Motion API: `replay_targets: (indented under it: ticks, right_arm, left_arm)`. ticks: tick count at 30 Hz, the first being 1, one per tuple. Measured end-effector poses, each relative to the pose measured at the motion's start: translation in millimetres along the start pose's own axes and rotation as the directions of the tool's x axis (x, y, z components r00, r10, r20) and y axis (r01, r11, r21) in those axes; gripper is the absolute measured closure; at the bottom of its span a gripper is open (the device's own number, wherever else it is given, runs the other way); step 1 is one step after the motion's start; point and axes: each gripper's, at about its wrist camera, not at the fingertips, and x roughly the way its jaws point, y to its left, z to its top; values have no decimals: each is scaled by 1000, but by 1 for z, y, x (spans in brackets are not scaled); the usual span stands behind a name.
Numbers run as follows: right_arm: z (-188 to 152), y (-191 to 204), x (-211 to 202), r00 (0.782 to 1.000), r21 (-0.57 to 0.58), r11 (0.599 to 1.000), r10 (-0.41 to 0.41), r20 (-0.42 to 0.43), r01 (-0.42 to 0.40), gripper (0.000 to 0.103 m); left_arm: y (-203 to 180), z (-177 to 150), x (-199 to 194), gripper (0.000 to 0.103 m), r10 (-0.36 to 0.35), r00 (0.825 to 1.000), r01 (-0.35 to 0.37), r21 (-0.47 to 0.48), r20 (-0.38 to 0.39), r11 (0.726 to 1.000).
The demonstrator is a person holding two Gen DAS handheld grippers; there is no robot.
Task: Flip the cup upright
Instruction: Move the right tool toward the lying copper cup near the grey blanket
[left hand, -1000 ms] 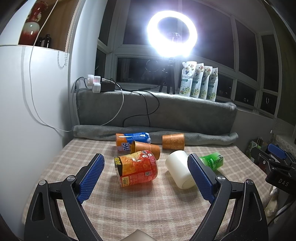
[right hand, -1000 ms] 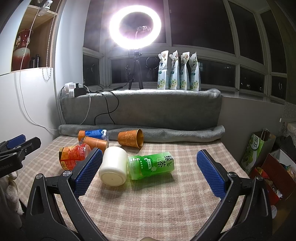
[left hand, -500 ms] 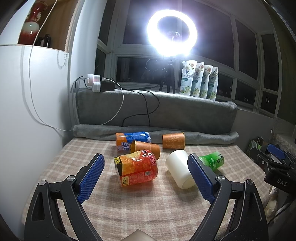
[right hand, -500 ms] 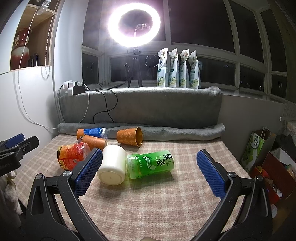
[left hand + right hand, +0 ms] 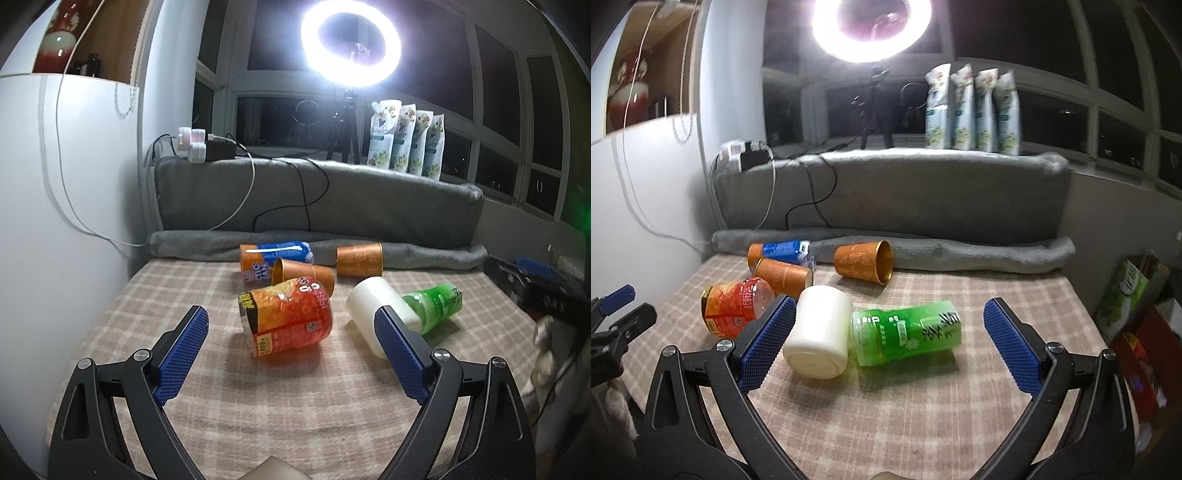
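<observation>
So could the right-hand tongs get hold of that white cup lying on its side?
Probably yes. The right tongs are open and empty, and the white cup lies just ahead, but the green bottle touches its side, crowding one finger.

Two low wrist views, near, facing the window, sharing the white cup [image 5: 373,306] [image 5: 820,332].

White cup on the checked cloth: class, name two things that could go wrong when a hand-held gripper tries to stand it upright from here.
1. The white cup lies on its side pressed against the green tea bottle; closing the open right hand-held gripper around it may catch or roll the bottle.
2. The orange-red jar and a copper cup also lie loose close by on the soft cloth; a nudge could set them rolling, and a cup stood there might tip.
</observation>
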Motion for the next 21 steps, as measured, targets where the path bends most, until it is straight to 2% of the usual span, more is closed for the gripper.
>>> replay_targets:
  ticks: [5, 11, 14, 18, 21]
  right_arm:
    - [18, 6, 31, 996, -101, 992, 63, -64, -70, 0]
    - [38, 14, 72, 977, -222, 960, 135, -163, -169, 0]
    - [49, 23, 96, 960, -310, 922, 164, -229, -232, 0]
    - [62, 30, 126, 941, -411, 869, 155, -301, -275, 1]
    - [73, 36, 152, 913, -450, 828, 166, -374, -335, 7]
  left_arm:
    - [4, -5, 2, 11, 0, 1000, 0, 2, -17, 1000]
    - [13, -10, 11, 11, 9, 999, -9, -5, -52, 1000]
    - [17, -12, 17, 11, 18, 997, -19, -5, -69, 1000]
    - [23, -12, 22, 11, 27, 996, -28, -16, -82, 999]
    - [26, -11, 25, 11, 34, 996, -36, -24, -87, 999]
